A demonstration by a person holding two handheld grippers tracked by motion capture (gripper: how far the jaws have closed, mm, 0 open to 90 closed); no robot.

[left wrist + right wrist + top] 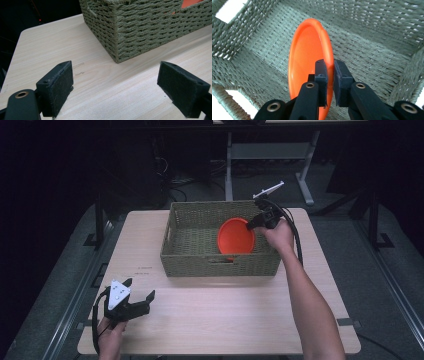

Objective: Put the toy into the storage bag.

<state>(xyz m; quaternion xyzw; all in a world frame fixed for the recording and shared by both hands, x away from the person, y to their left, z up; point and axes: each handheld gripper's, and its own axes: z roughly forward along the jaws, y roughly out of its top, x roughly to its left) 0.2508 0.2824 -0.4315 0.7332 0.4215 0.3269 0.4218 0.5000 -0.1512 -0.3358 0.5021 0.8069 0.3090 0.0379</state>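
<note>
From above, we see our right gripper (251, 222) pinching the rim of an orange plate (235, 236) inside a woven basket (192, 227) on a pale wood table (210, 310). A tiny dark mark on the wood is too small to read. The room is dark, with a grey floor.

From the left gripper (115, 87), we see its pads spread wide over bare wood.

From the right gripper (330, 75), we see the pads squeezing the plate's (308, 52) edge.

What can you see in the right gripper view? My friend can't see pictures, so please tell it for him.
The right gripper has its two black jaws shut on the rim of an orange plate, holding it on edge inside a woven green basket. The basket's weave rises behind the plate and on both sides.
</note>
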